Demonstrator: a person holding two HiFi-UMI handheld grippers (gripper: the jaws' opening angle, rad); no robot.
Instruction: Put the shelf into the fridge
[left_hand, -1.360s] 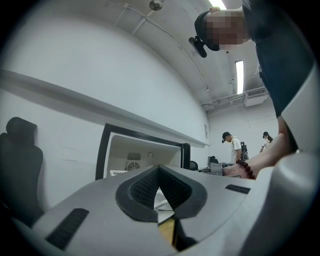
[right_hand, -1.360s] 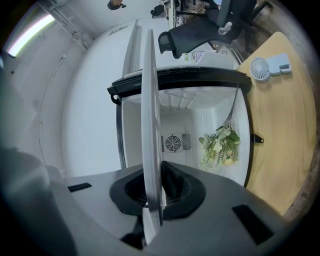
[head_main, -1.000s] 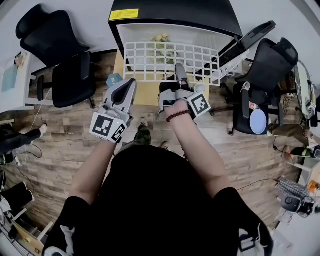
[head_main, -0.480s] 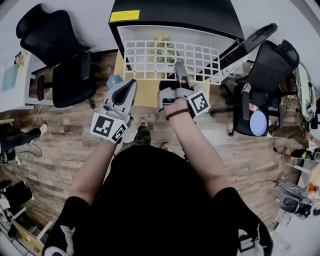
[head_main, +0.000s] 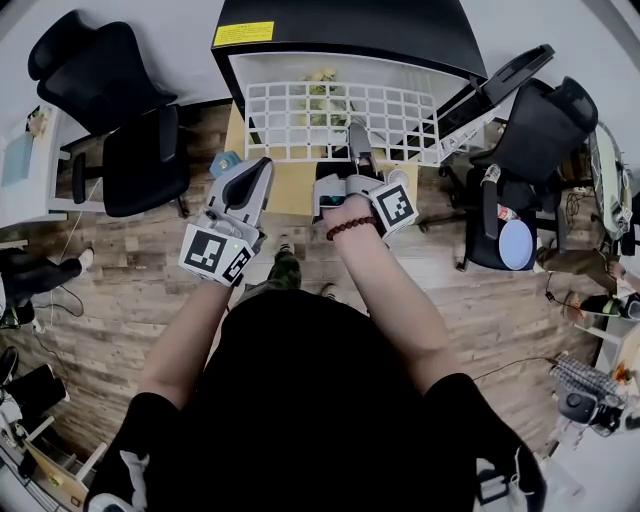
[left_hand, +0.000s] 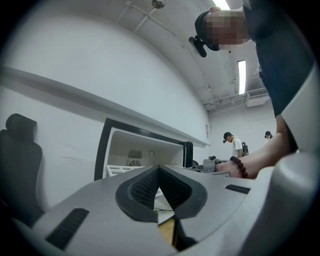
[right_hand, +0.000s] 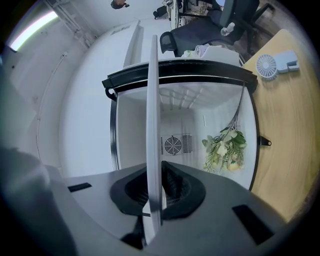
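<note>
The white wire shelf (head_main: 340, 120) lies flat across the mouth of the open black fridge (head_main: 350, 30), its far edge inside the opening. My right gripper (head_main: 357, 138) is shut on the shelf's near edge. In the right gripper view the shelf (right_hand: 153, 125) shows edge-on as a white bar clamped between the jaws, with the fridge's white interior (right_hand: 180, 120) behind it. My left gripper (head_main: 262, 168) hovers left of the shelf, shut on nothing. In the left gripper view its jaws meet at the tips, and the fridge opening (left_hand: 145, 150) lies ahead.
A bunch of artificial flowers (right_hand: 225, 147) lies inside the fridge. The fridge door (head_main: 495, 80) stands open at the right. Black office chairs stand at the left (head_main: 120, 110) and right (head_main: 535, 140). A yellow wooden board (head_main: 285, 185) lies under the fridge front. People (left_hand: 234, 145) stand far off.
The right gripper has edged the shelf a little further toward the fridge. The left gripper has barely moved.
</note>
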